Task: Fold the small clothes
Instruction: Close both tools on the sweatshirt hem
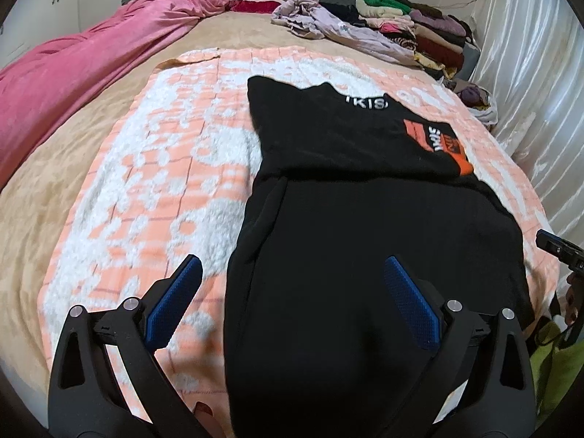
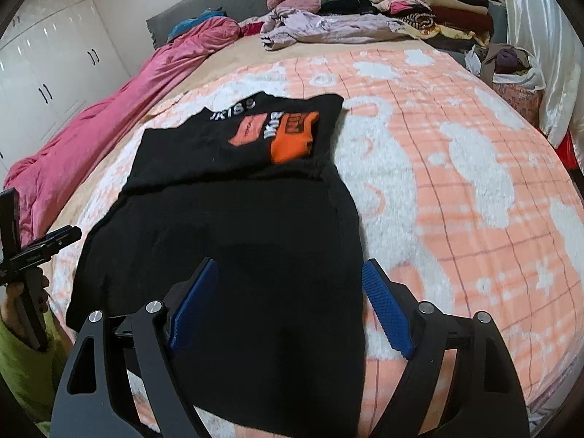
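Observation:
A black garment (image 1: 365,219) (image 2: 233,226) with orange and white print lies flat on the orange-and-white blanket (image 1: 153,168) (image 2: 456,168), its far end folded over so the print shows. My left gripper (image 1: 292,270) hangs open above the garment's near left edge, nothing between its blue pads. My right gripper (image 2: 288,270) is open over the near right edge, its left pad above the black cloth and its right pad above the blanket. The other gripper and a hand show at the edge of each view.
A pink duvet (image 1: 91,54) (image 2: 109,116) runs along the left side of the bed. Piled and folded clothes (image 1: 401,25) (image 2: 419,7) sit at the head end. A bag (image 2: 511,76) and a white curtain (image 1: 529,73) stand to the right.

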Motion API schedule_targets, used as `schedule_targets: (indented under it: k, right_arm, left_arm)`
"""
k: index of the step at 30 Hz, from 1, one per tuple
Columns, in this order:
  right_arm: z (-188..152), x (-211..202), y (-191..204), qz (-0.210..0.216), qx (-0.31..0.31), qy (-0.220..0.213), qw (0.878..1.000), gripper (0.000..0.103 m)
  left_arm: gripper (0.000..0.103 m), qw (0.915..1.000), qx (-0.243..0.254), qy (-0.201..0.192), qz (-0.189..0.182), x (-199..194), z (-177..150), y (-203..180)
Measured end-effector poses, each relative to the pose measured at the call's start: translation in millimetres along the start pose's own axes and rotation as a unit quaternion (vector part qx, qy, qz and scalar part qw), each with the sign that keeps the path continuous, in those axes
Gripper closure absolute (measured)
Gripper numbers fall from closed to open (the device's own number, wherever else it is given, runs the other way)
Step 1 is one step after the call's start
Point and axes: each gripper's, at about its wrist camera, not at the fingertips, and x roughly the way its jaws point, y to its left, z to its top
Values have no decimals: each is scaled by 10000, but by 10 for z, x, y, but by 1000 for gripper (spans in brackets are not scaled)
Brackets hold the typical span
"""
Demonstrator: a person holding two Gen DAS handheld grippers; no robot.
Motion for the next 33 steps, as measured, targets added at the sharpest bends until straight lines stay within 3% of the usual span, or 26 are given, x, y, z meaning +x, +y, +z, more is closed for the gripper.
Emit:
schedule_targets:
  k: [15,30,33]
  right_arm:
    - [-415,78,-199,-73,404,425,9983,23]
    - [-434,132,-160,-286,58,580,9979,23]
    - [-429,162,-190,-245,94,639,9976,23]
  left_arm:
    - [10,9994,-108,336,-23,17,-342,207]
    - [10,9988,-13,471,-101,44,-606,189]
    - [16,9985,-81,509,-185,68,-634,182]
